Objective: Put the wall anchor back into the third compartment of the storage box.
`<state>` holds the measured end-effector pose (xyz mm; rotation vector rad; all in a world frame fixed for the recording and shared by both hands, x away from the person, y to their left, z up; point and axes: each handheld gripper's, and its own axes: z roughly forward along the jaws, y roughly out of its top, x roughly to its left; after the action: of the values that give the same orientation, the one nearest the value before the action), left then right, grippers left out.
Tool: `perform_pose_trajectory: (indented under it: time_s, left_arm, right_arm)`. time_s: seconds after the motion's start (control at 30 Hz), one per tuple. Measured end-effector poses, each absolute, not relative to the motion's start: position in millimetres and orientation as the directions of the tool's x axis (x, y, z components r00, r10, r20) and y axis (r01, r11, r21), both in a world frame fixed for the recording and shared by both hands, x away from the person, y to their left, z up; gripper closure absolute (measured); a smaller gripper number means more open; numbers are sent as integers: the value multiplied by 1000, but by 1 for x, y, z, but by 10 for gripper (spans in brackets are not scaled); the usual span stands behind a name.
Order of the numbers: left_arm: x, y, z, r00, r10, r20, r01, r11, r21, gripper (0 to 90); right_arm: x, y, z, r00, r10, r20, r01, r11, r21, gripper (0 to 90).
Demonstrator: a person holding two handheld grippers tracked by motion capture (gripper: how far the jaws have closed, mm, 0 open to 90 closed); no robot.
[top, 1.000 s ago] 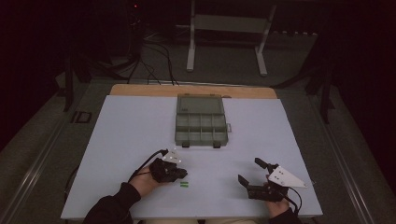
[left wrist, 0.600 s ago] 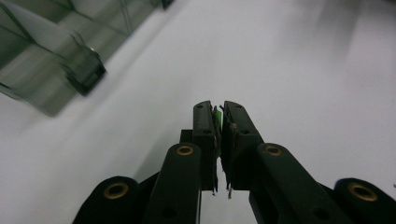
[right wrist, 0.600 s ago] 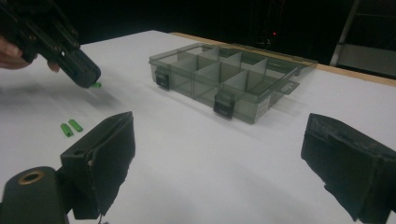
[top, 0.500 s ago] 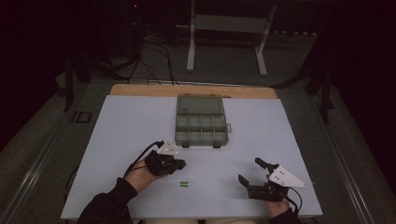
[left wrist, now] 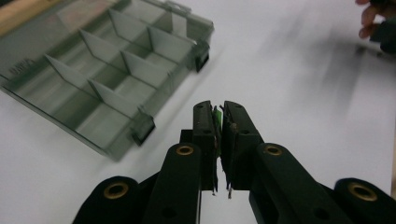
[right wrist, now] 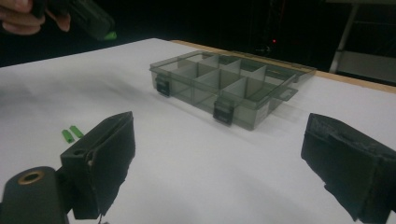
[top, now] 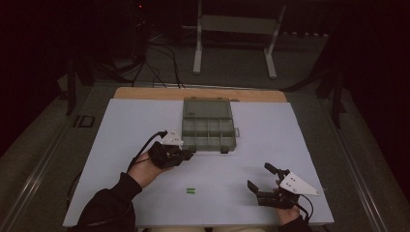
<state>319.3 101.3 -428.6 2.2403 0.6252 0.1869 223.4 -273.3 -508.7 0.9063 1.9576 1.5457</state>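
Observation:
My left gripper [top: 187, 155] hangs above the table just in front of the organizer box's near left corner. In the left gripper view its jaws [left wrist: 218, 111] are shut on a small flat green piece [left wrist: 217, 116]. The clear grey organizer box [top: 208, 128] [left wrist: 107, 70] [right wrist: 229, 84] lies open with several empty compartments. Two more small green pieces [top: 191, 191] [right wrist: 70, 134] lie side by side on the white sheet between my hands. My right gripper [top: 259, 177] [right wrist: 222, 133] rests low at the front right, open, with nothing between its jaws. In the right gripper view the left gripper [right wrist: 105, 29] shows a green tip.
A white sheet [top: 270, 140] covers the table, with a wooden edge [top: 145, 93] at the back. Beyond it stand a metal stand [top: 237, 29] and cables on the dark floor. A small black object [top: 84, 121] lies off the sheet's left edge.
My left hand has lifted from beside the green pieces and moved toward the box, carrying one green piece. The right gripper has stayed put.

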Motion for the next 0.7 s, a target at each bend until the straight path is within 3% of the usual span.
perform_pose_trajectory:
  time_s: [0.7]
  left_arm:
    - [361,79,-393,827,560,-48,396,-520,757,832]
  right_arm:
    - [223,-273,-509,-659,752,19,198,149,969,98]
